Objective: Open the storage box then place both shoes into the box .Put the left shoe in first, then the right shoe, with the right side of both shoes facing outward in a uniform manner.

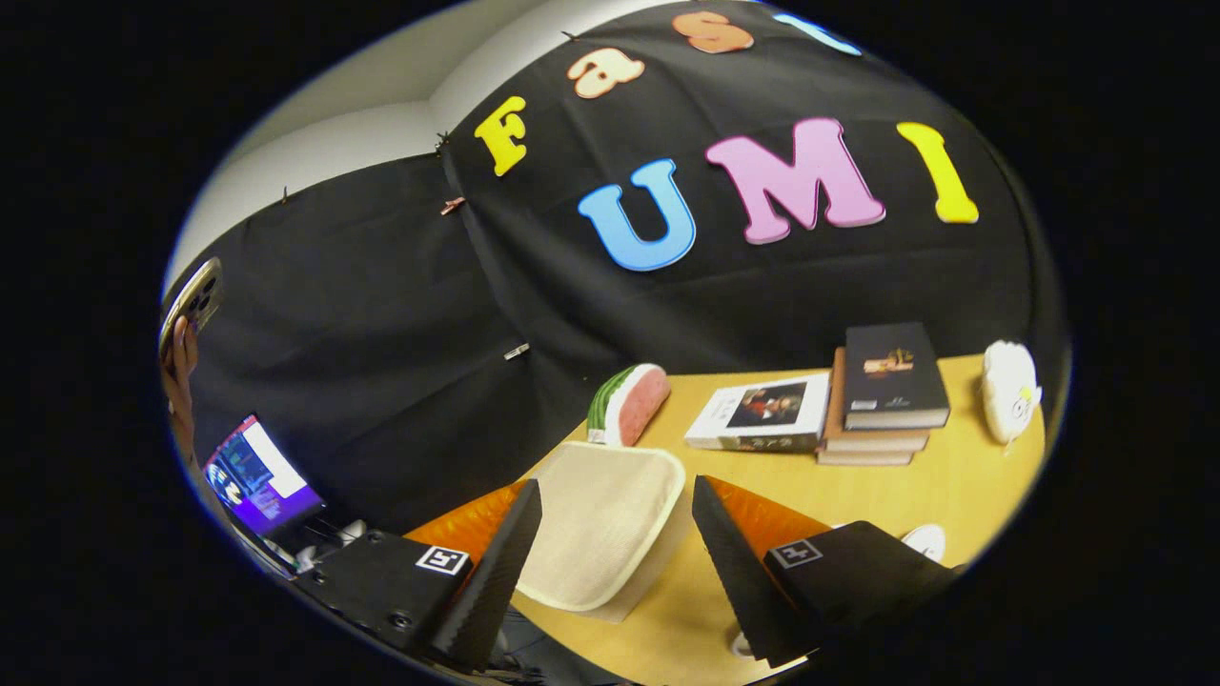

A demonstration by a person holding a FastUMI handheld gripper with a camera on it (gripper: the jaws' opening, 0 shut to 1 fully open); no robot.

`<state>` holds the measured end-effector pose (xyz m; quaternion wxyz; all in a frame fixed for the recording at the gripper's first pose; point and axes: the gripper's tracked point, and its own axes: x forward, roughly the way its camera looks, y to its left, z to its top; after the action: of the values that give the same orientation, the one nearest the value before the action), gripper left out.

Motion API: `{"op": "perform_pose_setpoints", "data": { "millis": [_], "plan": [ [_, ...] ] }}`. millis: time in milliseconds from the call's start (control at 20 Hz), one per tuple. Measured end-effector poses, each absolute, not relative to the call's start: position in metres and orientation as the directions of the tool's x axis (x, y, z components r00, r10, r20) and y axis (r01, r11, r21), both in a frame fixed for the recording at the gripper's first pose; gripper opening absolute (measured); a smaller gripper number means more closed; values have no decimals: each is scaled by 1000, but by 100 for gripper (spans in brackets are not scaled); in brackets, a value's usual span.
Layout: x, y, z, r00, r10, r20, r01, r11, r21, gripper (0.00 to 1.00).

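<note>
A cream storage box (596, 534) with rounded corners and a pale rim stands on the wooden table (953, 476), its flat lid down. It lies between my two fingers and just ahead of them, reaching to the table's near edge. My gripper (615, 484) is open, held above the box with its fingers spread to either side of the lid and touching nothing. A small white rounded thing (925, 541) peeks out beside the right finger; I cannot tell what it is.
Beyond the box lies a watermelon-slice cushion (629, 402). Further right are a flat book (762, 412), a stack of books (886, 391) and a white plush toy (1008, 389). Off the table to the left, a hand (179, 367) holds a phone above a lit laptop (259, 476).
</note>
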<state>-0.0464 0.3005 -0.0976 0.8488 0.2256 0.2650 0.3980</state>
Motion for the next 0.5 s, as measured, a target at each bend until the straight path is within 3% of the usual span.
{"op": "perform_pose_setpoints", "data": {
  "millis": [250,500],
  "plan": [
    [-62,328,-163,382,849,-364,-406,508,760,98],
    [-76,345,-214,305,857,-417,-255,495,831,98]
  ]
}}
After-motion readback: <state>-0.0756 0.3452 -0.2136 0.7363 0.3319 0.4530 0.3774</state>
